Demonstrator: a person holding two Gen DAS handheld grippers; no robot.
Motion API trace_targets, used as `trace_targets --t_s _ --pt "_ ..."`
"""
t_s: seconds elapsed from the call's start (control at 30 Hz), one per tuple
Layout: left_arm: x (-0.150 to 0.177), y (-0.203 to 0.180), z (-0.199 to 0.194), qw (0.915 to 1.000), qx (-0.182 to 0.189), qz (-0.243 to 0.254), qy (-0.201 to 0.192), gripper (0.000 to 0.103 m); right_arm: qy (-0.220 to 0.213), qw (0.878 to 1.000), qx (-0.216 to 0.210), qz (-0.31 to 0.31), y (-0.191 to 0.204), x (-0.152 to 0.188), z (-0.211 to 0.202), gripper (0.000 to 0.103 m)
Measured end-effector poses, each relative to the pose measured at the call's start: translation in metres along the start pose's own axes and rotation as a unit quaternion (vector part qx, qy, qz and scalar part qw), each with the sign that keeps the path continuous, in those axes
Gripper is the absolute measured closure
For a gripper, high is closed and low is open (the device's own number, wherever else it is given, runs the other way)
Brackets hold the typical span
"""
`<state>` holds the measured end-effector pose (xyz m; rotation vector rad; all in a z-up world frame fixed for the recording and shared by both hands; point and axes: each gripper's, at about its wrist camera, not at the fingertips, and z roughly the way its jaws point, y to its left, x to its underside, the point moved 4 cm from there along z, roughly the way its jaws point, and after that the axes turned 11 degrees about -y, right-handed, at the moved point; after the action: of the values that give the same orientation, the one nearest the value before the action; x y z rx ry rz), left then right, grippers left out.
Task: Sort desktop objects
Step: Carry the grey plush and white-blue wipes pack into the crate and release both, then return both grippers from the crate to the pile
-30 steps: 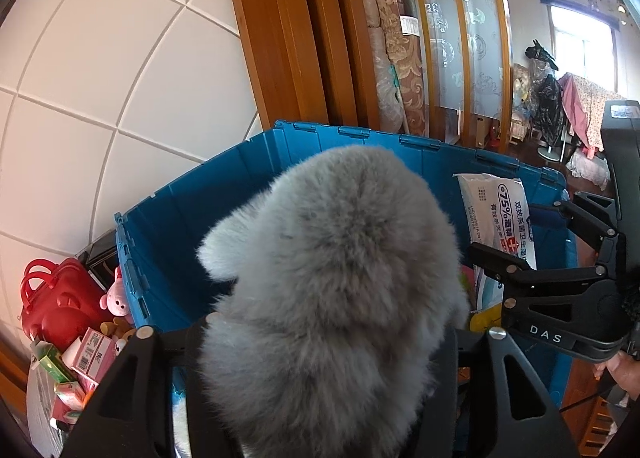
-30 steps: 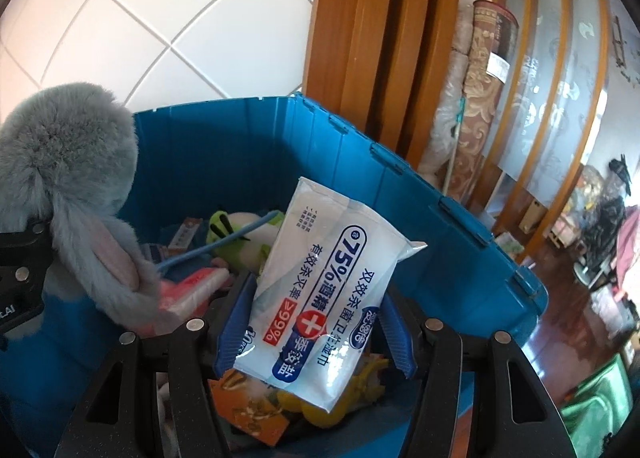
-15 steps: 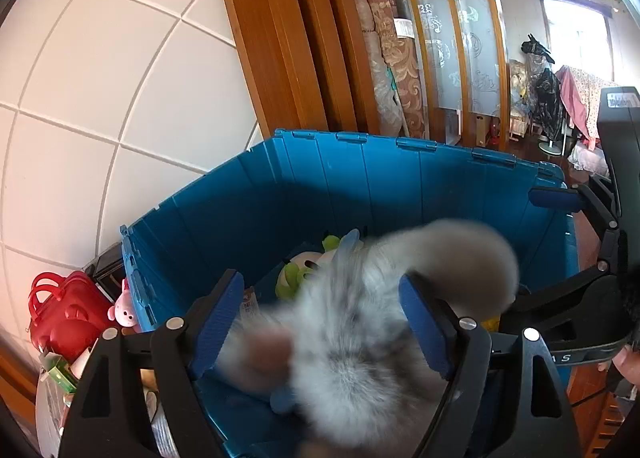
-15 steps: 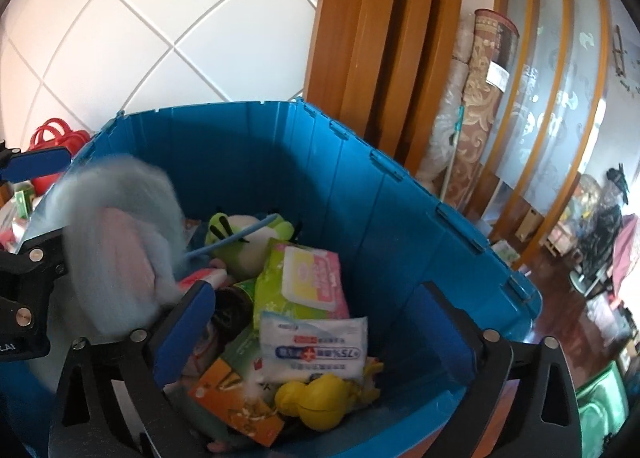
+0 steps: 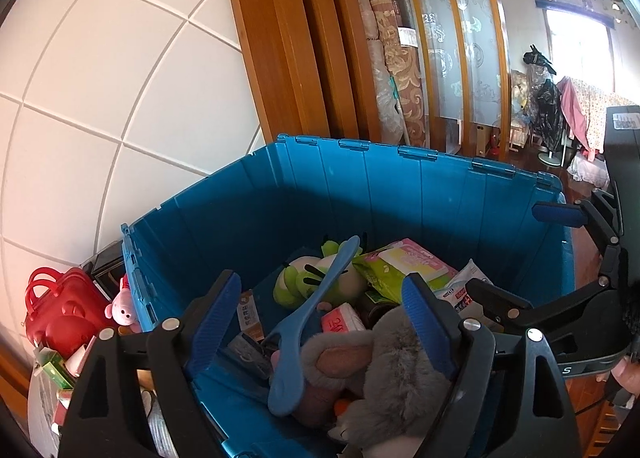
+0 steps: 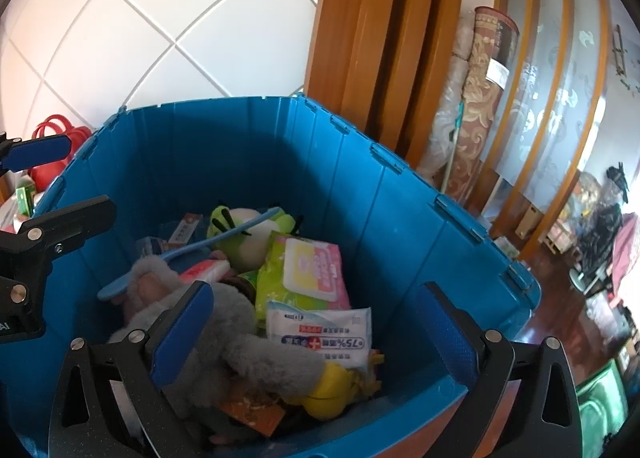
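Left of the bin [image 5: 224, 217], outside its wall, a red case [image 5: 56, 310] and a small pink toy [image 5: 122, 308] sit where they were a second ago.

The left gripper [image 5: 320, 310] stands wide and holds nothing. A second ago its pads clamped the grey plush [image 5: 384, 374], which filled that view above the bin; half a second ago the plush was a blur falling between the spreading fingers. The jaws have just been opening further, and now the plush lies inside the bin below them, resting on the heap beside a blue spoon [image 5: 312, 322] and partly hidden by the right finger. A green plush [image 5: 308, 278] and a pink-and-green wipes pack [image 5: 408, 262] lie behind it.

The right gripper [image 6: 316, 334] is also spread wide and empty. A second ago it pinched the white wipes pack [image 6: 320, 334] upright over the bin; its jaws have just been opening, and the pack now lies flat in the bin, against the pink-and-green pack and above a yellow toy [image 6: 332, 394]. The grey plush lies just left of it, under the left finger.
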<state>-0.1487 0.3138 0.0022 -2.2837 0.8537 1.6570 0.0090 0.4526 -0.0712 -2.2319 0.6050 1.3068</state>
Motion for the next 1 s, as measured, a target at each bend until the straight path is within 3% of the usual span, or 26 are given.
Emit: trace_targets --t_s 0.3,0.53,0.6,0.73,1.0 --pt "0.005 0.003 -0.013 0.9998 -0.003 -0.005 -0.019 0.020 -0.009 1.000 0.001 -0.003 0.009 -0.005 -0.014 0.000" --pt "0.006 0.028 -0.043 0.9981 -0.015 -0.028 -0.052 0.020 -0.023 0.999 0.019 -0.012 0.027 -0.015 -0.038 0.000" --pt "0.008 0.041 -0.053 0.9971 -0.021 -0.038 -0.062 0.020 -0.030 0.999 0.021 -0.012 0.032 -0.019 -0.047 0.000" --pt "0.018 0.076 -0.076 0.9931 -0.043 -0.070 -0.083 0.007 -0.050 0.998 0.022 -0.008 0.053 -0.031 -0.072 0.000" --pt "0.068 0.170 -0.120 0.9855 -0.108 -0.108 -0.074 0.006 -0.113 0.993 -0.038 -0.002 0.138 -0.062 -0.113 0.000"
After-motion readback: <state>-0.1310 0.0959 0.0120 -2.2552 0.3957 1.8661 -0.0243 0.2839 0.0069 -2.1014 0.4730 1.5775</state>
